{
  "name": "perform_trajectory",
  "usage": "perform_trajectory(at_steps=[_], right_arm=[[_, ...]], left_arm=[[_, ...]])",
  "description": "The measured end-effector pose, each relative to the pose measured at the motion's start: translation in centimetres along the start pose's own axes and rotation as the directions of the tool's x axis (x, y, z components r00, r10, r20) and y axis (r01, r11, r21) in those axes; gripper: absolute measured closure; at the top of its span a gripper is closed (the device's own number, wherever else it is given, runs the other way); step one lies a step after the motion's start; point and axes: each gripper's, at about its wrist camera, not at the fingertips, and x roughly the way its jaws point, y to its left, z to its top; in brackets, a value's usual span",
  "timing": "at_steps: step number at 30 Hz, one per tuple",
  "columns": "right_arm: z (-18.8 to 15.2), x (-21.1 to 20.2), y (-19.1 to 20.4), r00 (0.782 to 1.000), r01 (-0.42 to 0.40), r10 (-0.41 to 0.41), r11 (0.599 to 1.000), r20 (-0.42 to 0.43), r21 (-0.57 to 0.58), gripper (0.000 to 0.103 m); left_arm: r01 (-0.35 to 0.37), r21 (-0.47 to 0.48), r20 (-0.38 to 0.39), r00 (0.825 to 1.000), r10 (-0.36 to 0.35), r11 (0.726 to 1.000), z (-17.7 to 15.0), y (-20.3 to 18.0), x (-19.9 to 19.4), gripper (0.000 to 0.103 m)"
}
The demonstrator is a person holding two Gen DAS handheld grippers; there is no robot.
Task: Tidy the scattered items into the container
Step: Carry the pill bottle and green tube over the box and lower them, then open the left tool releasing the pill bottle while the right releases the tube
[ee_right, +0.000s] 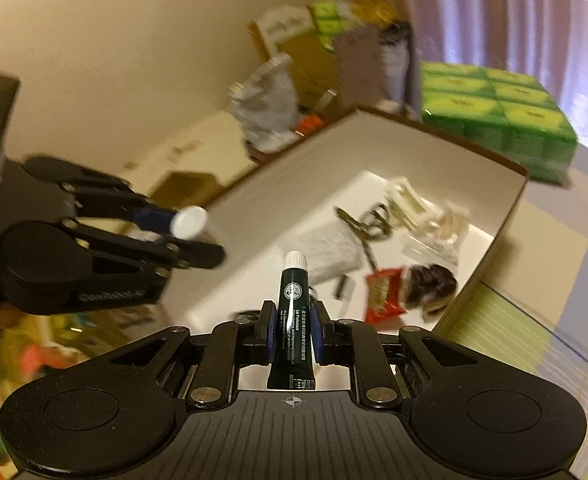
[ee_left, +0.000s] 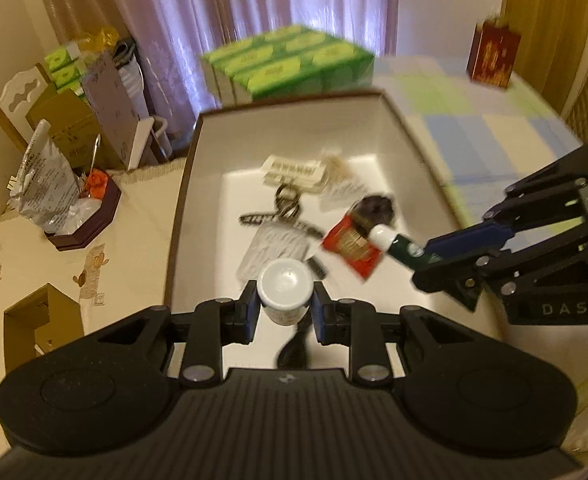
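My left gripper (ee_left: 285, 307) has its jaws clenched on a small round bottle (ee_left: 283, 295) with a smooth white cap. My right gripper (ee_right: 292, 332) has its jaws clamped on a slim dark green tube (ee_right: 292, 320), white ribbed cap forward. Just beyond both sets of jaws sits the white-lined cardboard box (ee_left: 294, 132), holding a glossy red sachet (ee_left: 352, 249), keys and paper packets.

dark green tube (ee_right: 294, 320) with white cap, red packet (ee_left: 352, 249), green boxes (ee_left: 289, 64)
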Motion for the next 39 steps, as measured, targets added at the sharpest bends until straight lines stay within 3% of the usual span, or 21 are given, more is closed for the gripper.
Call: perform_trajectory(at_steps=[10, 23, 35, 37, 39], right_arm=[[-0.2, 5.1, -0.5, 0.981, 0.174, -0.173, 0.985, -0.091, 0.008, 0.083], [0.1, 7.0, -0.4, 0.964, 0.229, -0.233, 0.972, -0.128, -0.045, 0.083], [0.6, 6.8, -0.7, 0.966, 0.226, -0.231, 0.972, -0.113, -0.061, 0.082], [0.7, 6.4, -0.5, 0.971, 0.202, -0.210, 0.977, -0.115, -0.072, 0.082], [0.7, 5.7, -0.1, 0.975, 0.180, -0.190, 0.980, -0.116, -0.089, 0.082]], left_arm=[[0.089, 0.148, -0.104, 0.992, -0.074, 0.985, -0.4, 2.0, 6.8, 0.081], [0.126, 0.240, -0.150, 0.984, -0.091, 0.963, -0.5, 2.1, 9.9, 0.080], [0.139, 0.213, -0.142, 0.984, -0.110, 0.967, 0.0, 2.3, 9.0, 0.066], [0.137, 0.198, -0.141, 0.984, -0.110, 0.971, 0.0, 2.3, 8.6, 0.051], [0.133, 0.180, -0.133, 0.985, -0.110, 0.975, 0.0, 2.4, 8.1, 0.042]])
